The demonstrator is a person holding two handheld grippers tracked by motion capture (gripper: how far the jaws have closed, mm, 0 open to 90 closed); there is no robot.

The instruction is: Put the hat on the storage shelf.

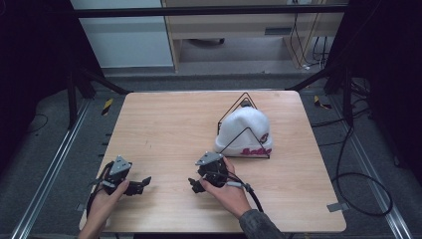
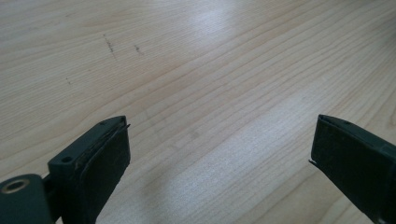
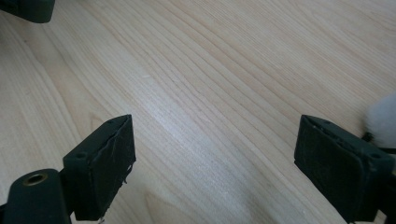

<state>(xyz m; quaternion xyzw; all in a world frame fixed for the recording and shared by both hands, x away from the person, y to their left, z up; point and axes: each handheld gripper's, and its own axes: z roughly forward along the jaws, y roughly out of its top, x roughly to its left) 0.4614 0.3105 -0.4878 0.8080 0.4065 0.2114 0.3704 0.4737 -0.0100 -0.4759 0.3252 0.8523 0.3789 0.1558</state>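
A white knit beanie [image 1: 245, 130] with a red logo on its cuff is seen draped over a black wire stand [image 1: 243, 106], set right of centre on the wooden surface [image 1: 164, 124] toward the far side; the wire triangle pokes above the crown and a second wire loop crosses the front. A blurred white edge of the hat [image 3: 383, 120] is caught at the right margin of the right gripper view, so the hat is judged to be near that gripper but apart from it. The right gripper [image 1: 195, 185] is held low over the surface just in front and left of the hat, fingers [image 3: 103, 163] spread wide, nothing between them, bare wood underneath. The left gripper [image 1: 144, 182] is parked near the front left edge, well apart from the hat, its fingers [image 2: 100, 161] likewise wide apart and empty; only wood grain and a few faint scuffs are shown between them. Nothing is gripped or touched by either tool. The work on the hat is judged not begun: the hat sits fully on the stand, undisturbed. Left to do, presumably: reach to the hat, pinch the fabric, lift it clear of the wire. Whether the cuff is snagged on the wire cannot be told.
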